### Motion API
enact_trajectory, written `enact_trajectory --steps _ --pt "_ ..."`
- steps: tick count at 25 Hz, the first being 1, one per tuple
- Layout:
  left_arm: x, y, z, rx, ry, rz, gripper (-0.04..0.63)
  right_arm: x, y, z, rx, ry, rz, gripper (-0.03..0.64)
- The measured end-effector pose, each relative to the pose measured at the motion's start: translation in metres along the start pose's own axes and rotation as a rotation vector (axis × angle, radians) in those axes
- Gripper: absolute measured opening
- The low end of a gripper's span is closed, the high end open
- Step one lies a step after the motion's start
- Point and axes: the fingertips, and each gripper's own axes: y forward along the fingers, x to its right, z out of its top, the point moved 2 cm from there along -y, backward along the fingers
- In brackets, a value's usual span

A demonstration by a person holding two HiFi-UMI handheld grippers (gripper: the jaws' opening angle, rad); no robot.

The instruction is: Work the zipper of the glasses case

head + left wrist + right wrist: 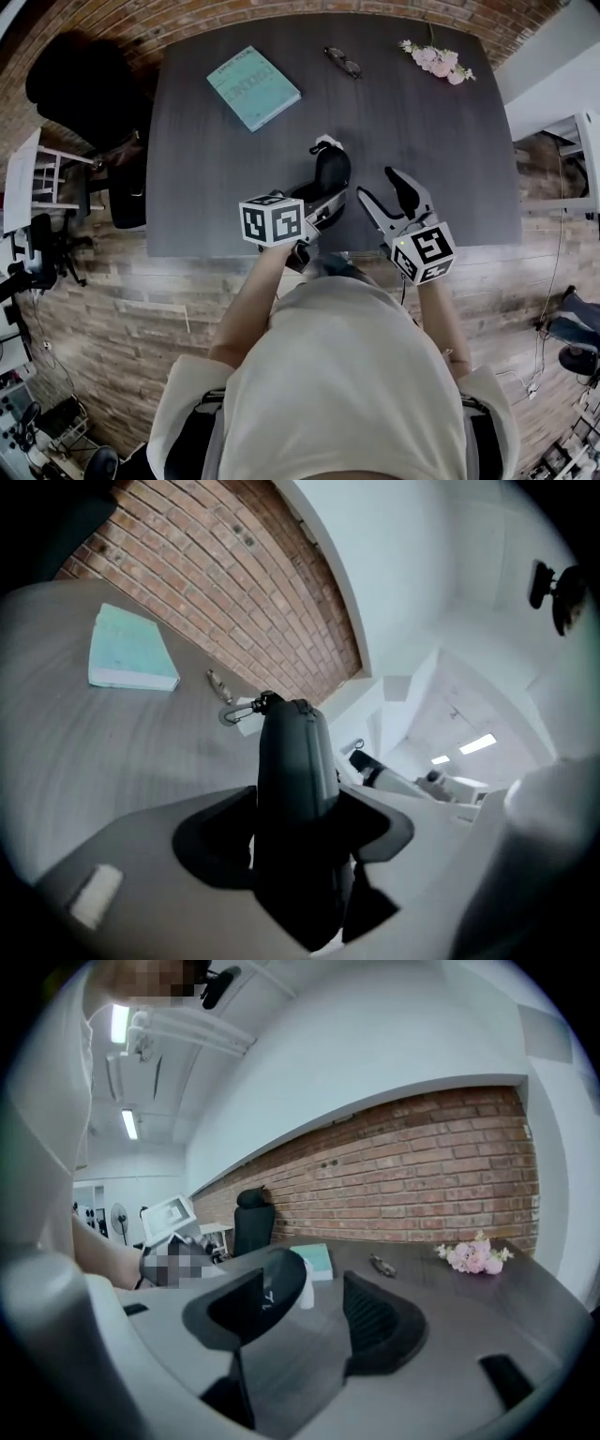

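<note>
The black glasses case (pixel 331 172) is gripped at its near end by my left gripper (pixel 323 194), over the front part of the dark table (pixel 450 141). In the left gripper view the case (pixel 295 761) fills the gap between the jaws of the left gripper (pixel 295 829) and stands edge-on, pointing away. A metal clip (pixel 234 712) hangs at its far end. My right gripper (pixel 380 186) sits just right of the case, open, with nothing between its fingers. In the right gripper view the case (pixel 279 1283) shows behind the left jaw of the right gripper (pixel 305 1290).
A teal book (pixel 253 87), a pair of glasses (pixel 343 62) and pink flowers (pixel 436 61) lie along the far part of the table. A black chair (pixel 80 84) stands off the table's left corner. A brick wall runs behind.
</note>
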Motion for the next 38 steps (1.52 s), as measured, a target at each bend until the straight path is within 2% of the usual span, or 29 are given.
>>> enact_trajectory --steps 6,10,15,18,22,27,29,32,38 --pt "0.053 -0.072 0.01 0.073 0.068 -0.2 0.264 -0.039 -0.011 0.017 0.023 -0.059 0.064 0.252" --pt "0.082 -0.117 0.001 0.074 0.13 -0.298 0.265 -0.077 -0.018 0.026 0.059 -0.096 0.123 0.252" --pt "0.107 -0.166 -0.022 0.08 0.128 -0.397 0.265 -0.135 -0.03 0.034 0.094 -0.176 0.173 0.253" --pt "0.114 -0.195 -0.042 0.081 0.121 -0.423 0.265 -0.168 -0.042 0.033 0.1 -0.234 0.164 0.253" --pt "0.129 -0.227 -0.077 0.039 0.129 -0.487 0.265 -0.211 -0.059 0.027 0.085 -0.353 0.148 0.244" --pt "0.145 -0.252 -0.114 0.01 0.137 -0.532 0.265 -0.249 -0.083 0.028 0.127 -0.44 0.118 0.167" --pt "0.15 -0.262 -0.125 0.008 0.136 -0.553 0.265 -0.263 -0.09 0.031 0.152 -0.475 0.112 0.108" --pt "0.148 -0.277 -0.137 0.022 0.134 -0.545 0.265 -0.284 -0.097 0.031 0.177 -0.526 0.093 0.018" --pt "0.138 -0.301 -0.143 0.081 0.182 -0.492 0.262 -0.299 -0.099 0.03 0.17 -0.549 0.034 0.005"
